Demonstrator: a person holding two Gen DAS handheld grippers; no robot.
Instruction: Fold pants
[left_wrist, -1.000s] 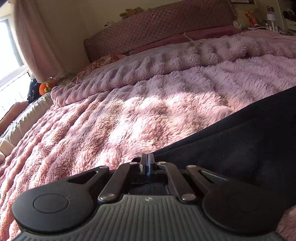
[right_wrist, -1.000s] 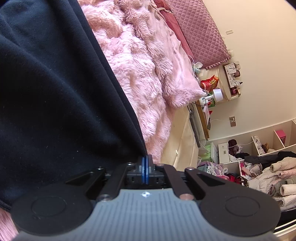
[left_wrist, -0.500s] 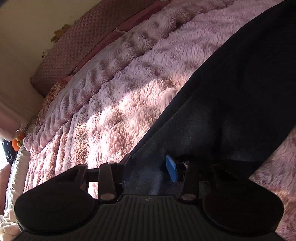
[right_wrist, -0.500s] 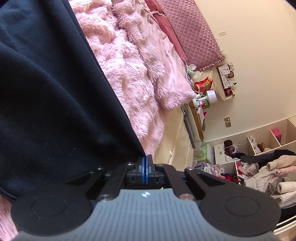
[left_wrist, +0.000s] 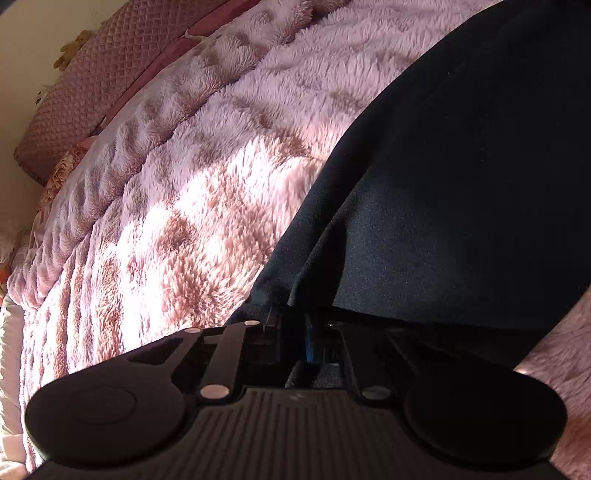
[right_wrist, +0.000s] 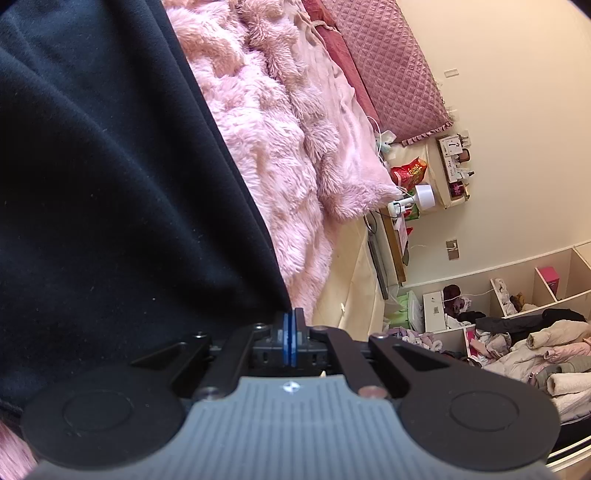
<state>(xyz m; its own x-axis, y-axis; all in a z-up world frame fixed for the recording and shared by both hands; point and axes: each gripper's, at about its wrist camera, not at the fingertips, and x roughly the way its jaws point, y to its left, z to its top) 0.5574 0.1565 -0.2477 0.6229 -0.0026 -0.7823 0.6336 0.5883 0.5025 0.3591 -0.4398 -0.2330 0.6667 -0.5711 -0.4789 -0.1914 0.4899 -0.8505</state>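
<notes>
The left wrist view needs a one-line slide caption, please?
Left hand-held gripper closing on the black pants' edge atop a fluffy pink blanket.

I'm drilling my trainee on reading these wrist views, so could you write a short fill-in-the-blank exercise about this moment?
1. The pants lying on the bed are ____ in colour.
2. The fluffy blanket under them is ____.
3. The right gripper has its blue pads pressed ____.
4. Beside the bed stands a small white ____.

Missing words: black; pink; together; lamp
</notes>
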